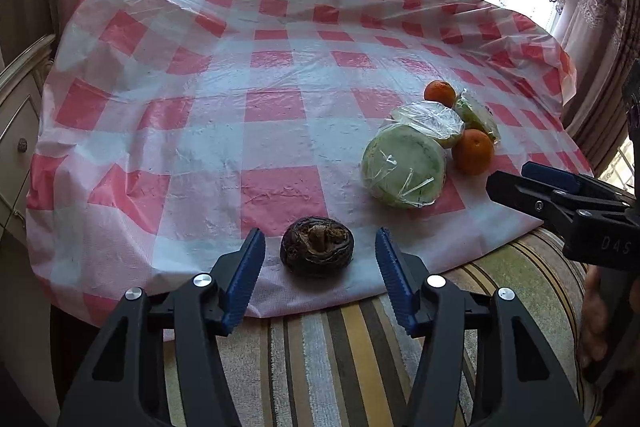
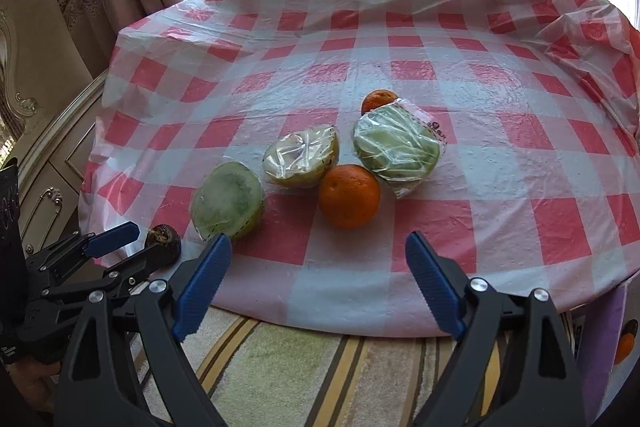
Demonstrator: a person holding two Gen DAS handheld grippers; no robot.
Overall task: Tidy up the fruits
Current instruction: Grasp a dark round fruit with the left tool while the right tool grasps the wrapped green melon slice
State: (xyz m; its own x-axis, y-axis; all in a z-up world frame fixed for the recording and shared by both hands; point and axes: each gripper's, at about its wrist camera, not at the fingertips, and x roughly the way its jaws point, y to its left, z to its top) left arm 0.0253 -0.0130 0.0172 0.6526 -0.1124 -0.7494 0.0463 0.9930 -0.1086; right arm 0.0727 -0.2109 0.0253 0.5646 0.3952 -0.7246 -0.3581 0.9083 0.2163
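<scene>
In the right wrist view, the far orange (image 2: 378, 101) showed only as an arc at centre frame, the rest hidden behind the wrapped green piece (image 2: 396, 149); the dark wrinkled fruit (image 2: 164, 239), low at the left, was partly covered by the left gripper (image 2: 132, 247), whose lower finger crossed in front of it; whether that finger touched the fruit could not be told. At the lower right edge something orange (image 2: 625, 347) was cut off by the frame and too small to identify.

In the left wrist view the dark wrinkled fruit (image 1: 317, 247) sat at lower centre on the near hem of the checked cloth (image 1: 200, 147), a shrivelled, ridged lump with a brownish hollow on top; the left gripper (image 1: 319, 275) stood with its toothed blue pads wide apart on either side of it, clear of its skin. The right gripper (image 2: 318, 287) likewise gaped, holding nothing, over the near hem of the cloth.

The cloth was thin, creased plastic in red and white squares; below it ran striped fabric (image 1: 352, 355). The cut melon half (image 2: 228, 201) was a pale green disc under glossy cling film, beside a second wrapped half (image 2: 302, 161); the near orange (image 2: 349, 195), round and pebbled, touched that half and lay against the wrapped green piece.
</scene>
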